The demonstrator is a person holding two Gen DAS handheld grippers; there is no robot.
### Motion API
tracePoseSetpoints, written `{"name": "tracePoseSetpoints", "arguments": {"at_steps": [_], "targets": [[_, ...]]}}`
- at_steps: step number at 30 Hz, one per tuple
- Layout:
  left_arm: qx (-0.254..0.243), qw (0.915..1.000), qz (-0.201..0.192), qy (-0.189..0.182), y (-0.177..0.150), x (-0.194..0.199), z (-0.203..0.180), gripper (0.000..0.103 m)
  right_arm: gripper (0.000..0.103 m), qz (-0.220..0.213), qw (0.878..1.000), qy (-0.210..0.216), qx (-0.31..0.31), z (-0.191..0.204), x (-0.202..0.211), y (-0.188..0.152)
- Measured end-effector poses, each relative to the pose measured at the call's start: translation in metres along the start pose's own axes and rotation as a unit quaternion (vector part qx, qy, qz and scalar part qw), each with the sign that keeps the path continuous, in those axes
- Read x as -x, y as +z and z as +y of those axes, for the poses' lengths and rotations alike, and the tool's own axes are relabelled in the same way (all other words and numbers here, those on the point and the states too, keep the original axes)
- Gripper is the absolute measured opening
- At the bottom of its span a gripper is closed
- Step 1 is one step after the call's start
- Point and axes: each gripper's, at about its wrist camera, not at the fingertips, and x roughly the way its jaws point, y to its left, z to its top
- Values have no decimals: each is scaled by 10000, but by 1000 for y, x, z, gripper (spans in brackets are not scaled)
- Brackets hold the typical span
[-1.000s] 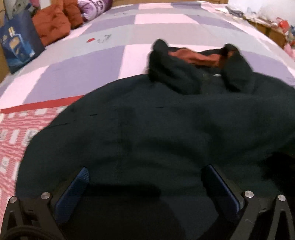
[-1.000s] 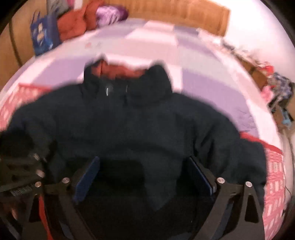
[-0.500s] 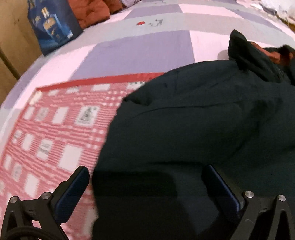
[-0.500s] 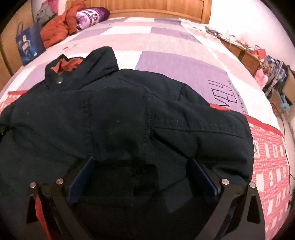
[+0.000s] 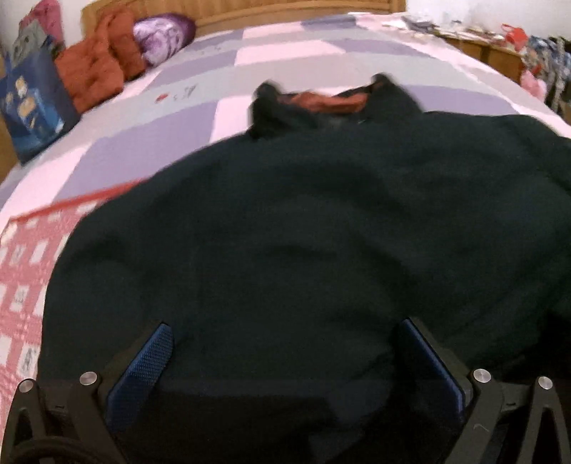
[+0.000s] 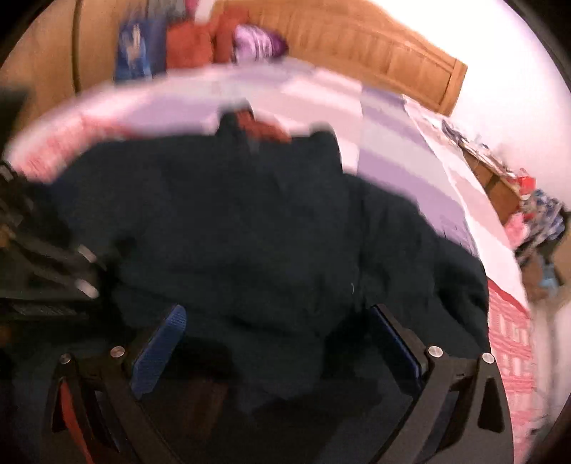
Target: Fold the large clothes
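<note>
a dark jacket (image 5: 303, 232) lies spread across the bed (image 5: 160, 132), filling the middle and lower part of both views, its collar toward the headboard with a rust-orange lining (image 5: 321, 100) showing at the neck. both views are blurred.

in the left wrist view, upper left, a blue bag (image 5: 32, 103) stands at the bed's edge beside a heap of orange clothes (image 5: 92, 71) and a purple bundle (image 5: 164, 34). a red patterned cloth (image 5: 25, 271) shows at the left edge, under the jacket. the left gripper (image 5: 285, 357) sits low in the frame, jaws wide, blue pads over the fabric and closed on nothing.

in the right wrist view the right gripper (image 6: 285, 342) is likewise at the bottom, jaws wide above the jacket, gripping nothing. the left gripper's dark frame appears at the left edge. a cluttered side unit (image 6: 499, 189) runs along the right.
</note>
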Motion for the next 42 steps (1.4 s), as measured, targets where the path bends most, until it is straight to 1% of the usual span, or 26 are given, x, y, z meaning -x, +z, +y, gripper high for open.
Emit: {"name": "tracePoseSetpoints", "arguments": {"at_steps": [1,2,3,4,5,6,7,8,9,11,14,16,18,22,25,27,29,30,31,32,33,36,38,40,41,42], "targets": [[63,9999,34,-89,-2,-1,11,103,102,115,9997,-145,-153,-10,-7,-6],[97,9998,62,-183,-3,-1,20,103,102,359,9951,-198,-900,-50,-19,-23],[31,9997,87,-236,-5,-1,28,103,102,359,9874,-117,-1536,-84,-21,-38],[-47,9997,65,-247,-7,3,30,103,102,363,9830,-251,-1781,-102,-21,-46],[-73,9996,63,-262,-7,5,32,103,102,383,9792,-512,-1928,-127,-18,-57],[-35,9995,86,-298,-8,8,34,103,102,429,9764,-660,-2012,-142,-15,-64],[2,9995,97,-310,-10,9,34,103,102,521,9709,-619,-2254,-166,-11,-76],[79,9994,95,-314,-11,12,33,103,102,555,9672,-575,-2411,-179,-7,-83],[120,9994,77,-321,-13,15,32,103,102,560,9635,-656,-2536,-190,0,-89],[49,9994,84,-345,-20,20,26,103,102,481,9632,-845,-2507,-192,12,-93],[-224,9992,104,-323,-30,27,13,103,102,251,9725,-716,-2202,-170,31,-94],[-305,9987,111,-388,-34,31,8,103,102,82,9806,-535,-1885,-146,42,-92],[-246,9987,145,-420,-37,34,6,103,102,-36,9854,-308,-1672,-136,45,-86],[-27,9989,135,-444,-39,40,5,103,102,-244,9943,246,-1010,-78,50,-61],[50,9991,162,-379,-40,40,7,103,102,-196,9955,484,-786,-51,44,-51],[32,9992,291,-282,-46,35,10,103,102,-16,9961,528,-701,-44,33,-50],[-9,9986,514,-112,-58,27,19,103,102,375,9963,499,-598,-45,15,-59],[78,9982,593,-91,-68,26,28,103,102,533,9960,420,-584,-49,9,-68],[219,9978,613,-102,-75,28,37,103,102,704,9932,446,-818,-65,2,-83],[331,9976,610,-75,-80,31,45,103,102,694,9902,470,-1119,-79,4,-93],[433,9973,593,-9,-86,36,53,103,102,679,9877,292,-1375,-95,8,-102],[442,9976,530,14,-93,46,58,103,102,758,9799,-245,-1828,-128,20,-122],[430,9977,518,-6,-93,50,55,103,102,608,9761,-295,-2066,-140,35,-127],[466,9976,500,-64,-92,53,49,103,102,229,9757,-9,-2180,-140,49,-116],[495,9976,476,-100,-92,56,45,103,102,-63,9761,249,-2158,-135,55,-100],[507,9976,457,-140,-93,58,41,103,102,-195,9762,413,-2121,-131,57,-90]]}}
